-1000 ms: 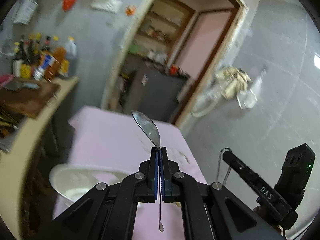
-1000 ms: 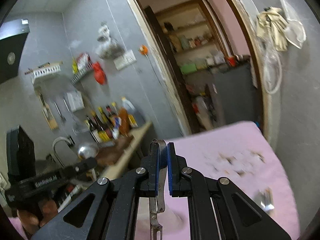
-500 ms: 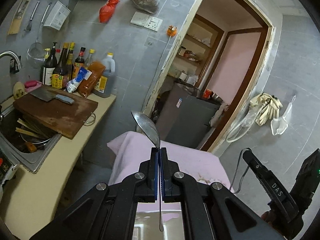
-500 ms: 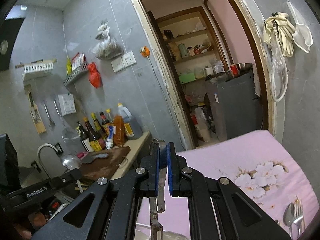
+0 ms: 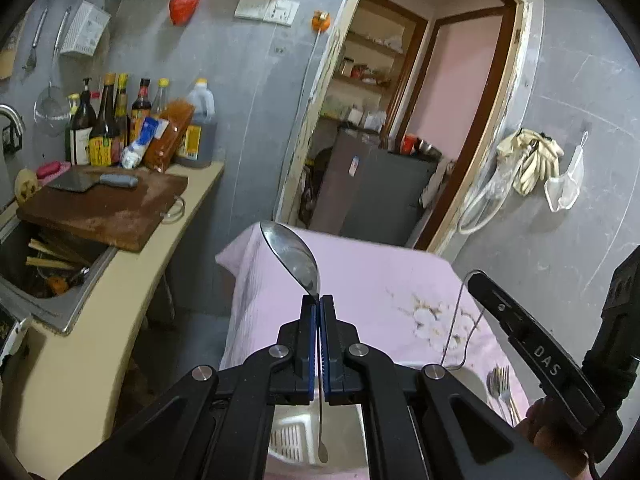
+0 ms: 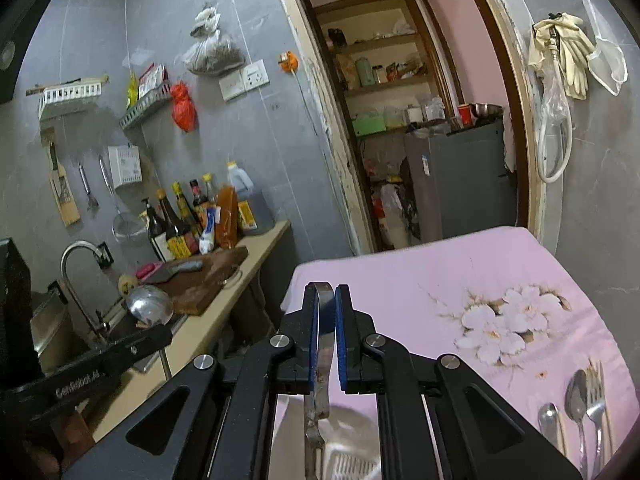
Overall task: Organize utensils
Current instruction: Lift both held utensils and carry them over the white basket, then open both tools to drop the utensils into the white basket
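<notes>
Both tools dipped | left tool (image 5: 319, 300) grips spoon (image 5: 294, 258) | right tool (image 6: 327, 292) grips utensil (image 6: 320, 360)

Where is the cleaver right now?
The cleaver lies flat on the wooden chopping board on the counter, left in both views, in front of the sauce bottles.

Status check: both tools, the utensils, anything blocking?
Left tool shut on spoon. Right tool shut on metal utensil. Cutlery lies on pink cloth. Nothing blocking.

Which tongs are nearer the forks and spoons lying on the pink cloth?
Right. The cutlery lies just off the right tongs' right side; from the left tongs it sits farther off, beyond the right-hand tool.
</notes>
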`<state>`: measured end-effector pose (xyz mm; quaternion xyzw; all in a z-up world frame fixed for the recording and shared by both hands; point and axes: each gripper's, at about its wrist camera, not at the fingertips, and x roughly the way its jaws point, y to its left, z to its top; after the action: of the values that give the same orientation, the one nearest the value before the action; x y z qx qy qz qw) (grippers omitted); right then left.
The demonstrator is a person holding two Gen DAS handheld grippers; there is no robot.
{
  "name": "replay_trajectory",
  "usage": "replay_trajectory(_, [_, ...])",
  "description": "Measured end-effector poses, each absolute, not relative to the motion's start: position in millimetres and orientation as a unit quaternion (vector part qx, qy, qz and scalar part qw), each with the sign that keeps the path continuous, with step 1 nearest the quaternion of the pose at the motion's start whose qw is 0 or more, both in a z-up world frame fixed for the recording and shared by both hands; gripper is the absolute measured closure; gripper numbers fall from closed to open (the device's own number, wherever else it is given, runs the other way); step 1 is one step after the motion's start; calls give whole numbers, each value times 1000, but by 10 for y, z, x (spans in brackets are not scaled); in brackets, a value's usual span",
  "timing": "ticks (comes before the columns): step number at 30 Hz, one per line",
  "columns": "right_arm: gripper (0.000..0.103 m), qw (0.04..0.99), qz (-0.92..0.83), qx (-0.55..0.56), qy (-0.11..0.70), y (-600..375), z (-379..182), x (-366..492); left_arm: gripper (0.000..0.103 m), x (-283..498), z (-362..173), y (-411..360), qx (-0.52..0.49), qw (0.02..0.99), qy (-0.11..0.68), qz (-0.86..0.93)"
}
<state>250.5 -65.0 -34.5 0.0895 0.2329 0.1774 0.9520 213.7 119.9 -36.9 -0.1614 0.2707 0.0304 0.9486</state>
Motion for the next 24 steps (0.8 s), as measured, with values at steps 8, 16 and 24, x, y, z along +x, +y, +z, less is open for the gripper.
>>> replay_trajectory(8, [69,943,179,79,270,-782,-400,2382,96,2076,-413,1193,-141,936,321,25])
replay_trajectory(16, [55,935,188,85,289,-976,-380,2245,61,1877,-366,1105,-146,931,334,23])
replay_trajectory(24, [35,942,177,89,270,-1276,-248,2092,32,1762,-190,921,-145,940,305,46])
